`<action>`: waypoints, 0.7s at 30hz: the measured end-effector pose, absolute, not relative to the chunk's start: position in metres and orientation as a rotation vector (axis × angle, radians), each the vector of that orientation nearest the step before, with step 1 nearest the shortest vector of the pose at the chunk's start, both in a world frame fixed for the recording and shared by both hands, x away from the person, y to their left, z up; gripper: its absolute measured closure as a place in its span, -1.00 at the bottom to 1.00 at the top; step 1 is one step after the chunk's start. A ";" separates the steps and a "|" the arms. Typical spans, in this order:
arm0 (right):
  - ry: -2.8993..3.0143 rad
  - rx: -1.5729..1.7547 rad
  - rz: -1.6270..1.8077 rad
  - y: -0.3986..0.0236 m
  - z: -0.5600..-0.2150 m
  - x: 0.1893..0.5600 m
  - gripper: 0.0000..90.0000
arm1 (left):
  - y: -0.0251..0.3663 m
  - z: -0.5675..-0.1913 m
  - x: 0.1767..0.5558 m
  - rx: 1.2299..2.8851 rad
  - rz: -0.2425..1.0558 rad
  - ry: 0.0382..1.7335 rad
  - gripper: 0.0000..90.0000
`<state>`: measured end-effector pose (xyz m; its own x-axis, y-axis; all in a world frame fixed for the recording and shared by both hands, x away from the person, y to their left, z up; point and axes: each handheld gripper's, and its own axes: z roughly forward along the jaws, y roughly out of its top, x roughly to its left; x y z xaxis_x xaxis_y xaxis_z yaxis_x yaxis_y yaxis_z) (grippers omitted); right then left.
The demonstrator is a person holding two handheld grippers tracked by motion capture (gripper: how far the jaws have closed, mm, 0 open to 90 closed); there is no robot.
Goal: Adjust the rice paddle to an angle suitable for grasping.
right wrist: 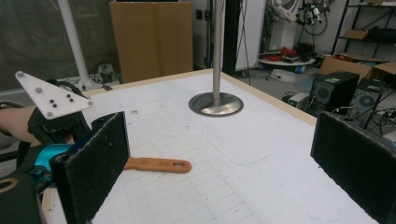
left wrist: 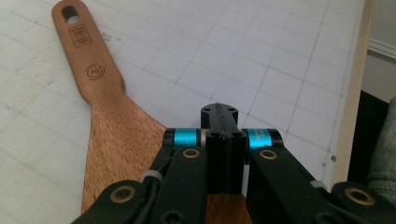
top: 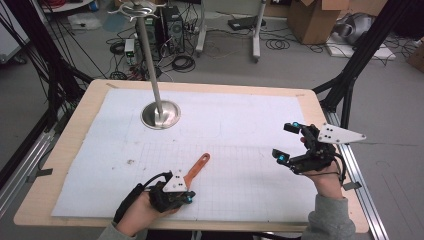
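A wooden spatula (top: 196,169) lies flat on the white gridded mat, its handle with a hanging hole pointing away to the upper right. Over its broad blade (left wrist: 116,140) sits my left gripper (top: 176,192), near the table's front edge. Its jaws are pressed together above the wood, with nothing seen between them. At the right side of the table my right gripper (top: 287,142) hangs above the mat, wide open and holding nothing. In the right gripper view its foam pads (right wrist: 93,163) frame the spatula (right wrist: 159,164) and the left gripper (right wrist: 56,126) beyond.
A metal pole on a round steel base (top: 160,115) stands at the mat's back left, also in the right gripper view (right wrist: 215,103). The wooden table edge (left wrist: 357,84) runs close by the left gripper. Cables, computers and boxes sit on the floor behind.
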<state>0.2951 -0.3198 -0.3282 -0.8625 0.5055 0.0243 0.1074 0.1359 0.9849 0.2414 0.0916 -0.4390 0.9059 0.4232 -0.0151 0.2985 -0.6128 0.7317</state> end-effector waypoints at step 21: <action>2.106 0.584 1.771 -0.318 -0.328 0.294 -0.93 | 0.099 -0.435 0.260 2.265 0.258 0.544 0.99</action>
